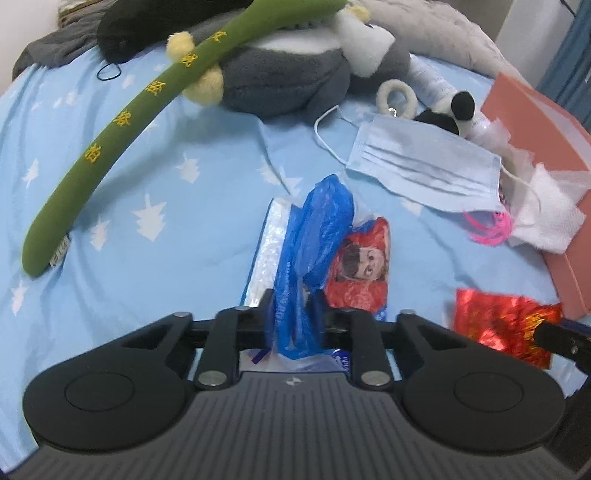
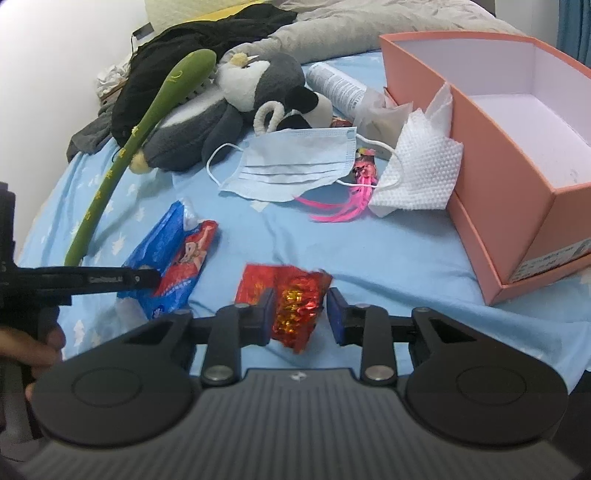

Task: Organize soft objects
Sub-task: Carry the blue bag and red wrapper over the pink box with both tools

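My left gripper [image 1: 295, 317] is shut on a blue and red tissue pack [image 1: 314, 240], which lies on the blue bedsheet; the pack also shows in the right wrist view [image 2: 173, 254]. My right gripper [image 2: 299, 314] is open, its jaws on either side of a red foil wrapper [image 2: 291, 299], which also shows in the left wrist view [image 1: 498, 328]. A pink open box [image 2: 517, 147] stands at the right. A blue face mask [image 2: 291, 162], a white paper towel [image 2: 421, 170], a grey penguin plush [image 2: 229, 107] and a long green plush [image 2: 122, 158] lie on the bed.
Pink strands [image 2: 343, 206] lie by the mask. A white bottle [image 2: 340, 88] and a small panda plush [image 2: 303, 107] lie behind it. Dark clothes [image 2: 184, 48] and a grey blanket [image 2: 369, 29] are piled at the back.
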`<state>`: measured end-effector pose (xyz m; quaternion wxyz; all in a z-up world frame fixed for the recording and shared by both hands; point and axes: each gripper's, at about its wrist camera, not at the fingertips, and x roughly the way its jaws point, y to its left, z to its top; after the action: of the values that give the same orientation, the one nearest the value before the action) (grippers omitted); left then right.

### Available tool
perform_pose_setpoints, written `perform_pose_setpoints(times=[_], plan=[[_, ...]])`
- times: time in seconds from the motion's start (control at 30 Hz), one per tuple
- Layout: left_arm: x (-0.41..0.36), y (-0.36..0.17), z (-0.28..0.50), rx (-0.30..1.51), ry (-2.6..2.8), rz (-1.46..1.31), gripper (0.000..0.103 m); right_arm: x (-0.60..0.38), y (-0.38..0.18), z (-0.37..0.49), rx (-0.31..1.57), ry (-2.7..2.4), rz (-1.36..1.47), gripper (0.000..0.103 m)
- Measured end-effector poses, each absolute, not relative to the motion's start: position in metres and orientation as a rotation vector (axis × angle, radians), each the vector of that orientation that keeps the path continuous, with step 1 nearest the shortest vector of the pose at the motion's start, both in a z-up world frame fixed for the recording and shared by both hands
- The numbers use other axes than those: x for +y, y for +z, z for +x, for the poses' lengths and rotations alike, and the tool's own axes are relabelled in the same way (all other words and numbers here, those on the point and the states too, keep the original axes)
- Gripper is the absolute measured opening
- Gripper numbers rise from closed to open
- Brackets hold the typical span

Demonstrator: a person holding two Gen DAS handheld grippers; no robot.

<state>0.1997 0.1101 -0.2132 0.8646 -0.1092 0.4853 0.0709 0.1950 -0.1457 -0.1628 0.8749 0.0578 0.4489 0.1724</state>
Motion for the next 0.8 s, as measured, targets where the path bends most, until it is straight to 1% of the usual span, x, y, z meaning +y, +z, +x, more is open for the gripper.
perform_pose_setpoints(times=[0.07, 0.1, 0.13, 0.2, 0.3, 0.57, 0.6, 0.67, 0.7, 0.73, 0.8], plan=[[0.105, -0.209, 0.198, 1.0, 0.162, -0.211, 0.012, -0.148, -0.161, 0.196, 0.927, 0.359, 0.112, 0.026], [0.103, -0.207, 0.197, 0.996, 0.167, -0.208, 0.011, -0.149, -0.16, 0.197, 0.923, 0.362, 0.11, 0.02], [0.102, -0.205, 0.195, 0.991, 0.167, -0.216, 0.011, -0.15, -0.161, 0.198, 0.919, 0.366, 0.112, 0.017], [0.099, -0.199, 0.191, 0.973, 0.166, -0.23, 0.01, -0.152, -0.164, 0.201, 0.926, 0.367, 0.116, 0.015], [0.096, -0.192, 0.185, 0.954, 0.166, -0.232, 0.01, -0.16, -0.171, 0.202, 0.938, 0.362, 0.156, 0.015], [0.097, -0.188, 0.169, 0.944, 0.166, -0.27, 0.01, -0.192, -0.176, 0.2, 0.92, 0.32, 0.249, 0.018], [0.098, -0.188, 0.167, 0.943, 0.166, -0.273, 0.01, -0.194, -0.177, 0.2, 0.923, 0.323, 0.26, 0.018], [0.098, -0.19, 0.165, 0.943, 0.164, -0.278, 0.01, -0.193, -0.181, 0.202, 0.934, 0.341, 0.284, 0.027], [0.098, -0.19, 0.165, 0.943, 0.164, -0.282, 0.01, -0.192, -0.183, 0.203, 0.941, 0.347, 0.298, 0.04], [0.099, -0.191, 0.164, 0.944, 0.165, -0.285, 0.01, -0.19, -0.183, 0.203, 0.944, 0.358, 0.307, 0.049], [0.1, -0.192, 0.163, 0.943, 0.168, -0.294, 0.01, -0.183, -0.185, 0.203, 0.947, 0.381, 0.31, 0.054]])
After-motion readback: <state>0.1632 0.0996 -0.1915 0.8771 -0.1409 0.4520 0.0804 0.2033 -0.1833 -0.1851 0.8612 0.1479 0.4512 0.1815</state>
